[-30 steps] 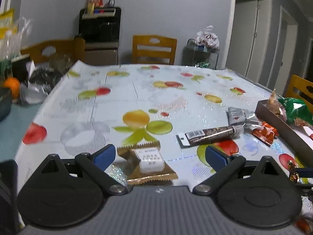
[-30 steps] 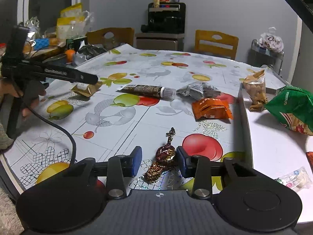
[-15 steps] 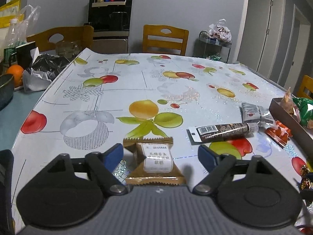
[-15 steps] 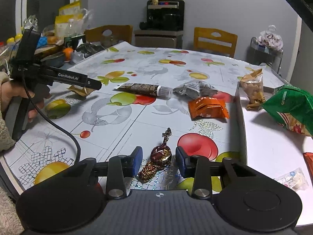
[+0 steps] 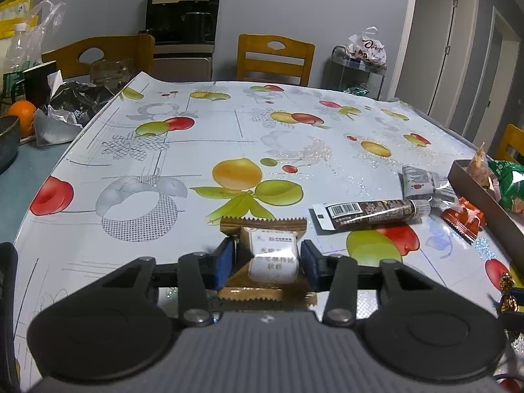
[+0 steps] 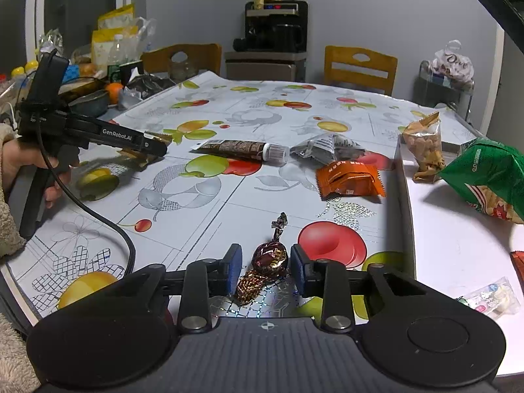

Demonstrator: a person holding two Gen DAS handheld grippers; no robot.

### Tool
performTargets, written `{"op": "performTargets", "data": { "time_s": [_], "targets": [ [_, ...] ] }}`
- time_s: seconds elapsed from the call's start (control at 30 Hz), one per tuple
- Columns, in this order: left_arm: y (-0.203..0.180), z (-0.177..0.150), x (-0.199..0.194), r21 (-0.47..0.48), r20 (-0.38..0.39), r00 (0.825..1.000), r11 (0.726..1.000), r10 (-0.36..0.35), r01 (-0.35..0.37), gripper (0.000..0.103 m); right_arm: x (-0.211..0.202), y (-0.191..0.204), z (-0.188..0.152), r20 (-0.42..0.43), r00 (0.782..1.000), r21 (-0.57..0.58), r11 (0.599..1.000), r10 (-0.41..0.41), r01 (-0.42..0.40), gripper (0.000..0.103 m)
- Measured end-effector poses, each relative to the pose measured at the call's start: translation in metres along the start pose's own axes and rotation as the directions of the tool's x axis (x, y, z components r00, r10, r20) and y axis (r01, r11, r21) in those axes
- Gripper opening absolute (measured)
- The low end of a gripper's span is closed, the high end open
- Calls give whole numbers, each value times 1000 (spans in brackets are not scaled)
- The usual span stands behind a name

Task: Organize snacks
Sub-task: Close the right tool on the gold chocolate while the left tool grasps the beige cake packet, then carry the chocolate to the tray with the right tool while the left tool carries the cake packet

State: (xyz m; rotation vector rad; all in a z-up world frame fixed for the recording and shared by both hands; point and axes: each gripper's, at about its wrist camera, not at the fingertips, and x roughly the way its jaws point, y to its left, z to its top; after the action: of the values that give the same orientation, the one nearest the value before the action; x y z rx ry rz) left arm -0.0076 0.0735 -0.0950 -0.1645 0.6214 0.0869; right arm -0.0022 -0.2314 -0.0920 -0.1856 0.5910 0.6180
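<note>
Through the left wrist camera I see my left gripper (image 5: 267,263) low over the fruit-print tablecloth (image 5: 203,150), its jaws closing around a gold-brown wafer packet (image 5: 265,262) that lies flat on the cloth; the blue pads (image 5: 226,260) sit right at the packet's sides, and it looks as though they are already pressing its middle, though the wrapper's ends stick out beyond them. To the right of it a dark brown tube snack (image 5: 370,213) lies across the cloth, with a grey wrapper (image 5: 421,183) and an orange packet (image 5: 463,217) just past its far end, near the wall of a brown tray (image 5: 475,196) at the right edge. Through the right wrist camera, my right gripper (image 6: 266,268) is also down at the cloth, jaws closing on a foil-wrapped chocolate candy (image 6: 270,258) that lies between them; there is a small gap on the left pad's side, so I would not call it clamped. Farther out lie the tube snack (image 6: 242,149), the grey wrapper (image 6: 327,147) and the orange packet (image 6: 348,178). The tray (image 6: 404,196) on the right holds a clear bag of nuts (image 6: 424,150), a green bag (image 6: 488,177) and a small clear sweet packet (image 6: 489,298). At the left, a hand (image 6: 19,160) grips the other gripper's handle over the wafer packet (image 6: 144,159).
</note>
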Motion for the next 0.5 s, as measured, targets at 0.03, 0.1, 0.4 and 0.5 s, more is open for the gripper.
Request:
{"op": "performTargets", "data": {
  "time_s": [0.03, 0.1, 0.4, 0.5],
  "targets": [
    [0, 0, 0, 0, 1, 1000, 1000, -2, 2, 39, 0, 0, 0, 0, 1000, 1, 1000, 0, 0, 30],
    [0, -1, -1, 3, 1, 1000, 1000, -11, 11, 38, 0, 0, 0, 1, 1000, 4, 1000, -1, 1, 29],
    [-11, -5, -6, 36, -4, 999, 998, -42, 42, 37, 0, -2, 0, 7, 1000, 4, 1000, -6, 6, 25],
    [-17, -7, -8, 52, -9, 999, 997, -50, 51, 37, 0, -3, 1, 12, 1000, 7, 1000, -14, 14, 25]
  ]
}}
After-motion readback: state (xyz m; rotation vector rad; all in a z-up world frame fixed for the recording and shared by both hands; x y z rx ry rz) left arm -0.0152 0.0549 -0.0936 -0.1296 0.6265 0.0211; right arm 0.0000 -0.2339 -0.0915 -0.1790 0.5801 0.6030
